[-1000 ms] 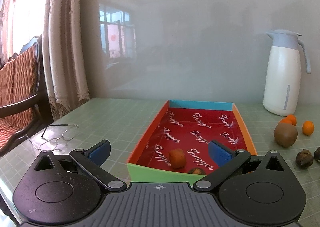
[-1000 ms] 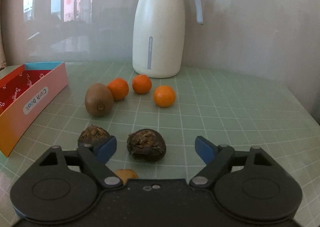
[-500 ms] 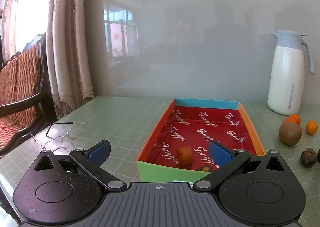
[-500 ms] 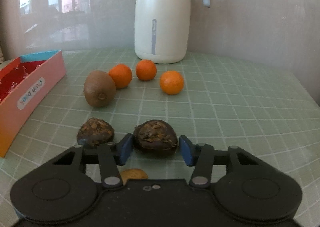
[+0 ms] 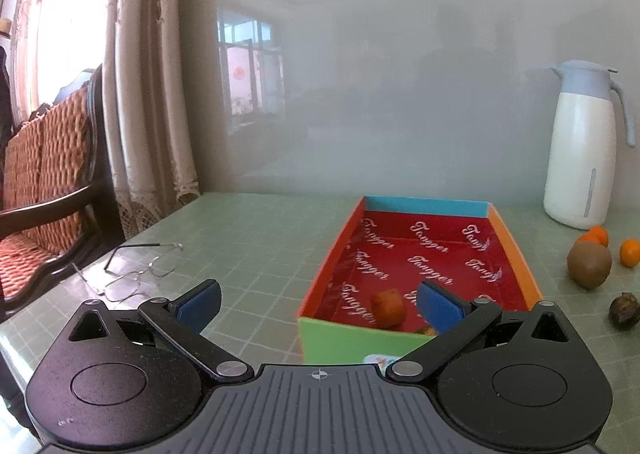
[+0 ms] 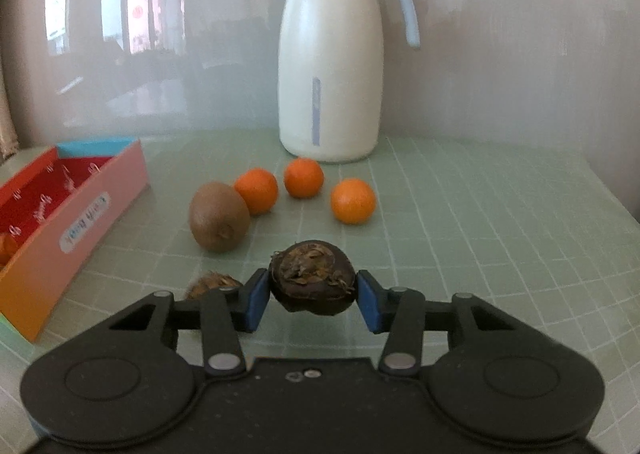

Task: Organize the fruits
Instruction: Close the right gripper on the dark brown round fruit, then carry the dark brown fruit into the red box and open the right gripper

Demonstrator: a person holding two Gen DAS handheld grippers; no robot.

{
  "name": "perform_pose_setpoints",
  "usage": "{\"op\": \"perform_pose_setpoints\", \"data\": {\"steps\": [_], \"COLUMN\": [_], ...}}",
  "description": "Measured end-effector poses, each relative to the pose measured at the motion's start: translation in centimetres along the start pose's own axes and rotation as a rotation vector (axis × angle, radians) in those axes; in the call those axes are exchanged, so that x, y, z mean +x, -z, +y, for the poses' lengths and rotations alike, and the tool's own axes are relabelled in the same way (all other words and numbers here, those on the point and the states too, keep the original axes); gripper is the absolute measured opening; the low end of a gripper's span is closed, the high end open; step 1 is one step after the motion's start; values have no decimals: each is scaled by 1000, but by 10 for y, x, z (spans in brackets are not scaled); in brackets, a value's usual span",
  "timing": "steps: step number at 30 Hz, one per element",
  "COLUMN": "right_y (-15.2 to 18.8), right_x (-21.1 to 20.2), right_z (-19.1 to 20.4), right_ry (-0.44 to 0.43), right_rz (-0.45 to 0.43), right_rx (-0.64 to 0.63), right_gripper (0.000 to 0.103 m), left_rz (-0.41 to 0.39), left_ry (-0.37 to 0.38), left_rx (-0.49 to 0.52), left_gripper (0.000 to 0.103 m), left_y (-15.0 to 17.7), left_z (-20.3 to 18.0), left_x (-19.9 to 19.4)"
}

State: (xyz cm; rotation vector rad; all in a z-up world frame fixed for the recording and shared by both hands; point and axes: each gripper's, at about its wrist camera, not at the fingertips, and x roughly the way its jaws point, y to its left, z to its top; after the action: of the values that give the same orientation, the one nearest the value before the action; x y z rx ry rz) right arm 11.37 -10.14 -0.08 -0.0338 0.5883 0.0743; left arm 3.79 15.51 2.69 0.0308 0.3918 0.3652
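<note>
right tool (image 6: 311, 299): jaws just closed, now clamped on dark water chestnut (image 6: 312, 279) | chestnut lifted off counter (image 6: 480, 214) | left tool (image 5: 319, 304) apart, empty | box (image 6: 84, 214) far left: likely next stop

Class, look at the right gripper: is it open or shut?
Shut on the dark fruit: the right gripper has just closed, and both blue pads press its sides.

Bright window (image 5: 44, 26) daylight — soft focus, fisheye-bent edges.
</note>
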Motion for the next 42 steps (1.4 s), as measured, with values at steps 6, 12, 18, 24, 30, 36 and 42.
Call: {"op": "perform_pose_setpoints", "data": {"steps": [6, 12, 18, 24, 30, 36, 42], "right_y": [-7, -17, -19, -18, -13, -6, -17], "right_x": [-14, -20, -20, -26, -28, -40, -45], "right_z": [28, 60, 94, 132, 167, 174, 126], "right_ry": [-81, -169, -239, -326, -373, -360, -303], "right_rz": [-83, -122, -120, -133, -144, -234, -264], "right_rx": [-19, -61, -82, -130, -203, -282, -144], "right_gripper": [45, 45, 45, 45, 46, 78, 77], "left_rz": [5, 14, 19, 44, 53, 53, 45], "left_ry": [-43, -68, -86, -111, -126, -121, -85], "left_rx": [-21, -49, -52, -104, -143, -136, -116], "left_gripper": [103, 103, 103, 103, 103, 103, 103], "left_y": [5, 8, 11, 15, 18, 18, 15], "left_z": [25, 44, 52, 68, 79, 73, 58], "left_x": [-2, -1, -2, 3, 5, 7, 5]}}
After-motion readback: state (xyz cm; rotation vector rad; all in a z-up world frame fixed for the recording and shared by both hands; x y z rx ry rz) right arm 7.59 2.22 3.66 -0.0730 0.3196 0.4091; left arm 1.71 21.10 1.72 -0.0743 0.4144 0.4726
